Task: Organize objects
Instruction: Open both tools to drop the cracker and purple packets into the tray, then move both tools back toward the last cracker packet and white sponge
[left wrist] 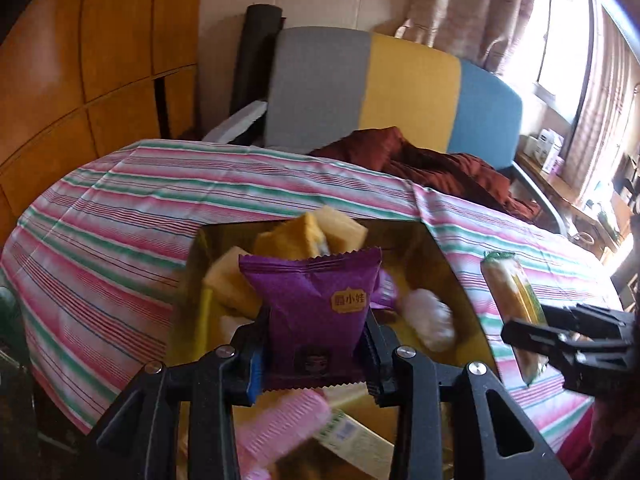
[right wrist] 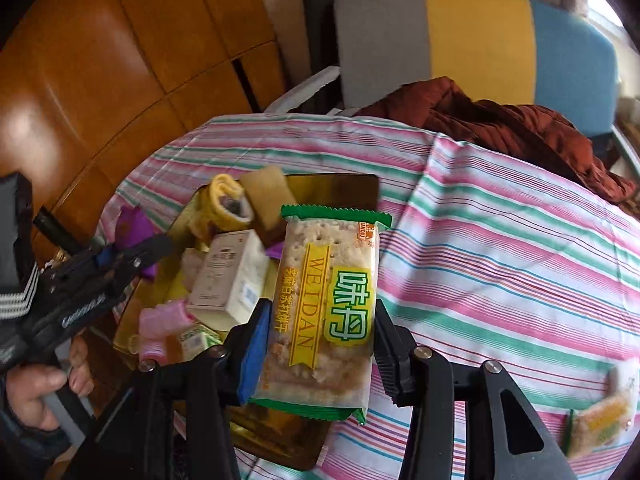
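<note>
My left gripper (left wrist: pixel 316 322) is shut on a purple snack packet (left wrist: pixel 316 292), held upright above a gold tray (left wrist: pixel 424 240) piled with wrapped snacks. My right gripper (right wrist: pixel 320 314) is shut on a green and yellow cracker pack (right wrist: pixel 326 300), held over the tray's (right wrist: pixel 340 188) right edge. From the left wrist view, the right gripper (left wrist: pixel 532 328) and its cracker pack (left wrist: pixel 510 292) hang just right of the tray. The right wrist view shows the left gripper (right wrist: pixel 132 252) with the purple packet (right wrist: pixel 136 224) over the tray's left side.
The tray holds a white box (right wrist: pixel 228 276), pink items (right wrist: pixel 164 320) and yellow cakes (right wrist: pixel 228 200). Another cracker packet (right wrist: pixel 600 420) lies on the striped tablecloth (right wrist: pixel 500 240). A colourful chair (left wrist: pixel 400 92) with a dark red jacket (left wrist: pixel 440 164) stands behind the table; a wooden cabinet (left wrist: pixel 80 60) stands left. A hand (right wrist: pixel 36 384) grips the left handle.
</note>
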A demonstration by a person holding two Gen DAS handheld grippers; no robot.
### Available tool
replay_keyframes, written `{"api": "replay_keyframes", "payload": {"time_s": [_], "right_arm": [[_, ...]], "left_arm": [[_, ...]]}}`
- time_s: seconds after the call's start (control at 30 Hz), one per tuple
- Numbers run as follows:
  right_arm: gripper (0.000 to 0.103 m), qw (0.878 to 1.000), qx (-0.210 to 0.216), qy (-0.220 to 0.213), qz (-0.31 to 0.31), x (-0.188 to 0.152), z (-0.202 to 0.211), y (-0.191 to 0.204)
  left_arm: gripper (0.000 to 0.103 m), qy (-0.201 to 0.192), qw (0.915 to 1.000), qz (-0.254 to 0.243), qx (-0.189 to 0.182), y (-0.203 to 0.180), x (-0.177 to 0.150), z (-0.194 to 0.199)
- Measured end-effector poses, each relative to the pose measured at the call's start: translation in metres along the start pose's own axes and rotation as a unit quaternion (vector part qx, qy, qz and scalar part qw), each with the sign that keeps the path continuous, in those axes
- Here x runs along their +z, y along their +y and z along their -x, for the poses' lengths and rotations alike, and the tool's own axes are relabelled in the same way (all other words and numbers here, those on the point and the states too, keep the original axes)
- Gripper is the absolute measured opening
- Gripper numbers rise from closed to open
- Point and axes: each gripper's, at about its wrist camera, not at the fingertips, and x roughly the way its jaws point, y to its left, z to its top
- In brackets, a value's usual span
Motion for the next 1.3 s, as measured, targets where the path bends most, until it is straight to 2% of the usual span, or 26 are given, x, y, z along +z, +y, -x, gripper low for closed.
{"api": "replay_keyframes", "payload": {"time_s": [0.1, 0.13, 0.17, 0.2, 0.27, 0.47, 0.57, 0.7, 1.0, 1.3], "right_arm": [[0.049, 1.0, 0.004, 0.01, -0.001, 0.002, -0.015, 0.013], [0.053, 1.0, 0.006, 0.008, -0.007, 0.004, -0.02, 0.015], [0.064, 1.0, 0.007, 0.008, -0.012, 0.006, -0.024, 0.015], [0.068, 1.0, 0.006, 0.009, -0.017, 0.008, -0.028, 0.015], [0.07, 1.0, 0.007, 0.012, -0.02, 0.008, -0.032, 0.017], [0.07, 1.0, -0.004, 0.018, -0.005, -0.005, -0.027, 0.02], [0.077, 1.0, -0.015, 0.009, -0.009, -0.011, -0.019, 0.018], [0.078, 1.0, -0.027, -0.01, -0.005, -0.017, -0.006, 0.018], [0.086, 0.998, -0.052, -0.039, -0.017, -0.028, 0.025, 0.005], [0.09, 0.992, -0.094, -0.059, -0.057, -0.042, 0.058, -0.039]], "left_arm": [[0.044, 0.004, 0.9999, 0.006, 0.01, 0.014, 0.008, -0.009], [0.047, 0.012, 0.9999, 0.007, 0.01, 0.017, 0.011, -0.015], [0.054, 0.019, 0.9997, 0.017, 0.005, 0.022, 0.012, -0.02], [0.06, 0.022, 0.9994, 0.027, 0.002, 0.026, 0.014, -0.023], [0.062, 0.021, 0.9992, 0.034, 0.009, 0.031, 0.015, -0.025], [0.062, 0.003, 0.9992, 0.034, 0.021, 0.033, 0.006, -0.008], [0.062, -0.005, 0.9994, 0.025, 0.025, 0.027, 0.001, 0.002], [0.062, -0.02, 0.9992, 0.004, 0.034, 0.013, -0.004, 0.015], [0.062, -0.028, 0.999, -0.034, 0.011, -0.022, -0.012, 0.034], [0.062, -0.022, 0.9966, -0.076, -0.024, -0.062, -0.018, 0.036]]}}
